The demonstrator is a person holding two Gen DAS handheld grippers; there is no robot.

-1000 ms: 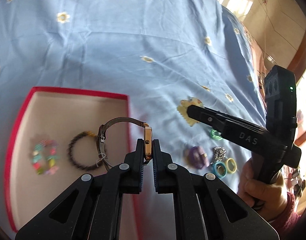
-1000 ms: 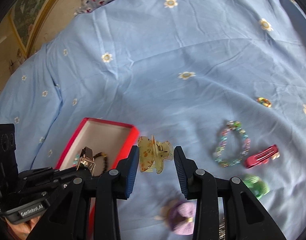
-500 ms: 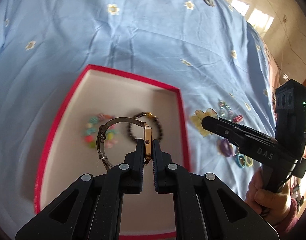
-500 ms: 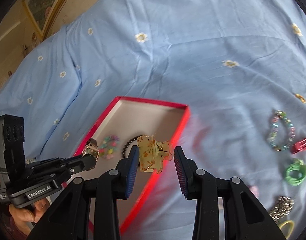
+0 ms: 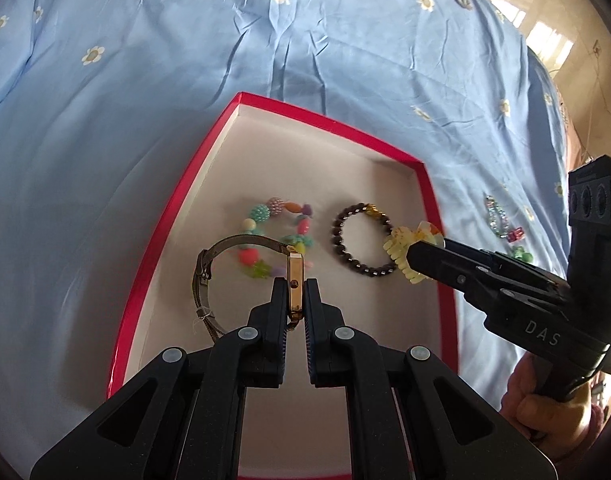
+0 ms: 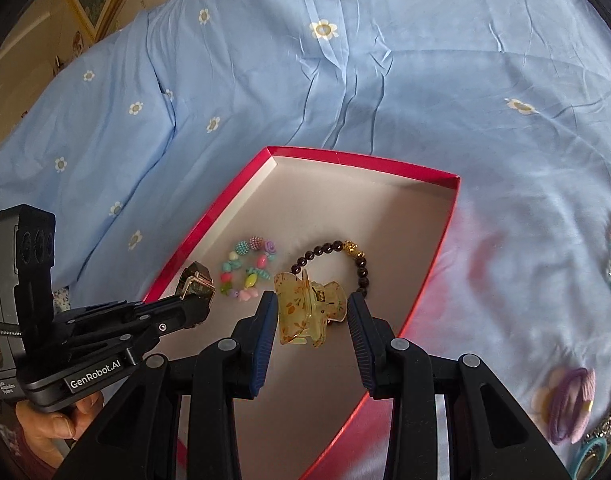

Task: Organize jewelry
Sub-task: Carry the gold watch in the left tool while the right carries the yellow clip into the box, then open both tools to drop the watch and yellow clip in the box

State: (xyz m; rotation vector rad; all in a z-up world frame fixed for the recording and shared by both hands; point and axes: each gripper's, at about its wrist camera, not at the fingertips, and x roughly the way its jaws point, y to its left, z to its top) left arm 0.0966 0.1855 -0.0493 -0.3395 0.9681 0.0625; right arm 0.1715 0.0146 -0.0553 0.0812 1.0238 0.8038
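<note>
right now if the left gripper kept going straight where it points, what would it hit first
Probably the colourful bead bracelet on the floor of the red box, just beyond the watch the left gripper holds; depth is unclear.

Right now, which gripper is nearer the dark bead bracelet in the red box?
Right. The right gripper, holding the yellow claw clip, hangs right at the dark bead bracelet, overlapping its edge. The left gripper, clamping the watch, sits beside the colourful bracelet.
</note>
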